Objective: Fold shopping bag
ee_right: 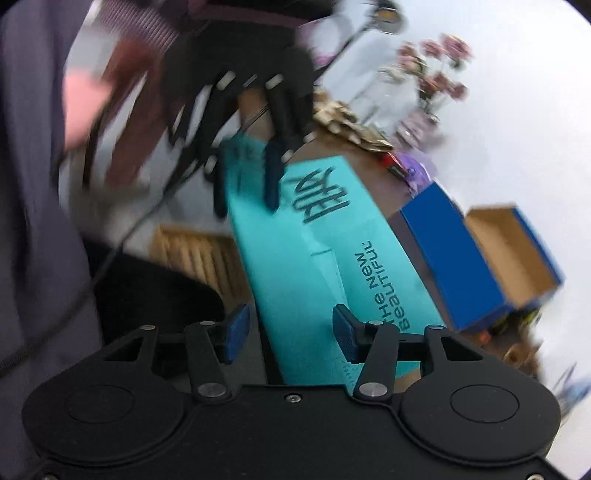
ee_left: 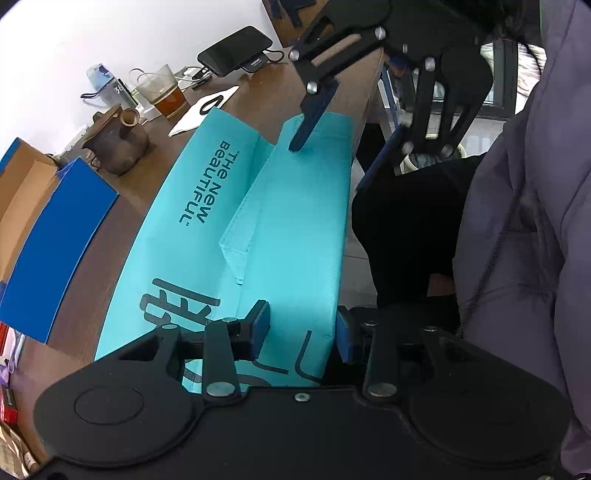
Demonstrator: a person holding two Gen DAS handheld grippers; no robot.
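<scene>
I am looking down at a brown wooden desk (ee_left: 258,99) that stands against a plain white wall (ee_left: 110,33). The turquoise shopping bag (ee_left: 295,206) lies flat along the desk's near edge, its near long side folded over so that a flap covers part of the dark lettering, and one of its handles (ee_left: 236,240) shows under that flap.

My left gripper (ee_left: 303,332) sits over one end of the bag with its fingers (ee_left: 260,328) apart, one over the fabric and one just past the desk edge; I see the folded strip between them but no pad pressing on it. My right gripper (ee_right: 291,330) is at the other end, also with its fingers (ee_right: 345,334) apart and the bag's edge lying between them, not pinched. The right wrist view is blurred.

Along the back of the desk I can see a clay teapot (ee_left: 116,142), a glass of brown tea (ee_left: 164,92), a clear water bottle (ee_left: 105,83), a sheet of white paper (ee_left: 201,110) and a black phone (ee_left: 234,50) on cables. Beside the bag stands an open blue cardboard box (ee_left: 55,236). At the far end of the desk, in the right wrist view, are pink flowers (ee_right: 439,70). A person in a grey padded jacket (ee_left: 535,221) stands close to the desk edge.
</scene>
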